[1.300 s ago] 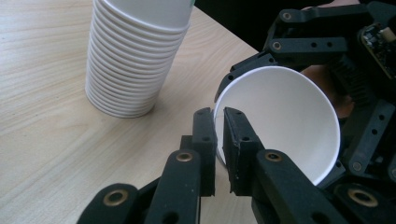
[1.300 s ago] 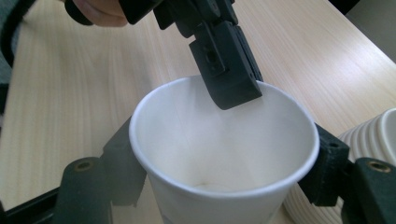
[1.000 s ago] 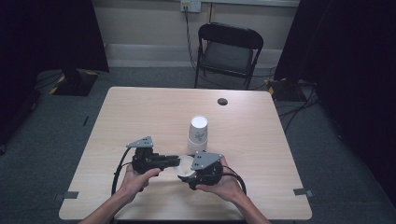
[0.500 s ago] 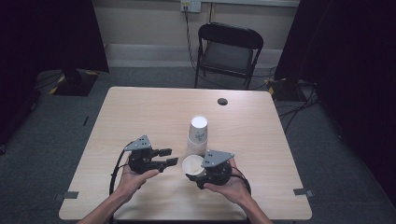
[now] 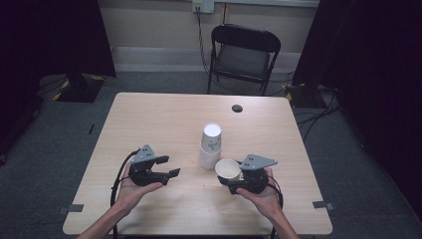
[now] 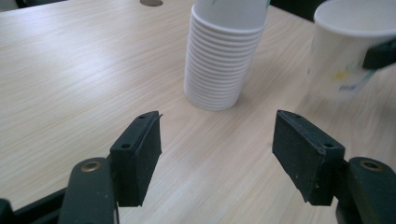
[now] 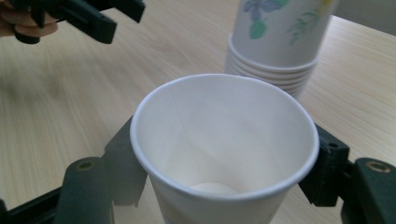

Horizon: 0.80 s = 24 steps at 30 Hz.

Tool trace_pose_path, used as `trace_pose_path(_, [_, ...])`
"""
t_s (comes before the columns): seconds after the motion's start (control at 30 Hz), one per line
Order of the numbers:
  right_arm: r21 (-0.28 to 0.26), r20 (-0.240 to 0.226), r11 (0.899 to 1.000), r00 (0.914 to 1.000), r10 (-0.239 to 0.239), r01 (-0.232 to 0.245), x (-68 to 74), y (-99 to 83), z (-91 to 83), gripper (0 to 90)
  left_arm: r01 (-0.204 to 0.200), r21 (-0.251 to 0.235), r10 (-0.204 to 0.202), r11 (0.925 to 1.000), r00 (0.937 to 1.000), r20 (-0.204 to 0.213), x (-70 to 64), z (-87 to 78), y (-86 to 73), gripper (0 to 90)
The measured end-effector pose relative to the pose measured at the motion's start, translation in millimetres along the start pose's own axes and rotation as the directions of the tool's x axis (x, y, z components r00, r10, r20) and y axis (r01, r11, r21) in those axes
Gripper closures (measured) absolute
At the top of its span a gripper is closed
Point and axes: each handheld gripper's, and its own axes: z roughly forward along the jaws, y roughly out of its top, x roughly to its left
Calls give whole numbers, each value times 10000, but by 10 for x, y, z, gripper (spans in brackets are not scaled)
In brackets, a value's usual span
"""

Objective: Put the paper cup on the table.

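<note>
Right gripper view shows the right gripper (image 7: 224, 186) clamped on a single paper cup (image 7: 224, 154) beside the cup stack (image 7: 275, 42); thin-walled and light, it likely crushes easily. Left gripper (image 6: 217, 149) gapes empty.

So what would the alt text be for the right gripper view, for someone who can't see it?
A single white paper cup, open end up and empty, sits clamped between the two black jaws of the right gripper, seen from close above. Behind it on the pale wooden table stands a stack of floral paper cups, and the left gripper is at the top left.
</note>
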Motion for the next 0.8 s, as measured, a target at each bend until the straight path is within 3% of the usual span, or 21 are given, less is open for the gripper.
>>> trace_pose_path(0.1, [-173, 280, 9997, 9994, 185, -180, -60, -20, -55, 297, -37, 233, 42, 9997, 9998, -192, 48, -50, -53, 323])
trace_pose_path(0.13, [-213, 393, 9996, 9990, 211, -203, -79, -25, -67, 297, 217, 222, -214, 9995, 9997, -148, 74, -72, -79, 322])
trace_pose_path(0.2, [-277, 616, 9994, 9978, 234, -217, -117, -33, -94, 298, 511, 142, -503, 9986, 9974, -515, 140, -116, -126, 322])
trace_pose_path(0.33, [-418, 1051, 9984, 9936, 424, -381, -193, -23, -120, 301, 695, 472, -644, 9965, 9928, -1008, 253, -156, -210, 295])
trace_pose_path(0.4, [-577, 1261, 9968, 9901, 614, -544, -245, -13, -138, 302, 683, 838, -574, 9941, 9903, -1266, 287, -168, -241, 269])
trace_pose_path(0.53, [-700, 1644, 9949, 9828, 838, -731, -337, -3, -137, 303, 586, 1198, -426, 9911, 9903, -1324, 343, -255, -347, 249])
trace_pose_path(0.67, [-621, 1752, 9947, 9802, 921, -823, -402, -9, -87, 301, 870, 1499, -611, 9849, 9837, -1692, 444, -317, -540, 255])
trace_pose_path(0.73, [-722, 2034, 9937, 9741, 993, -863, -458, -9, -57, 301, 948, 1630, -636, 9821, 9804, -1865, 495, -322, -583, 247])
trace_pose_path(0.8, [-821, 2181, 9922, 9697, 1102, -943, -514, -11, -39, 301, 1052, 1820, -624, 9777, 9720, -2265, 551, -316, -638, 222])
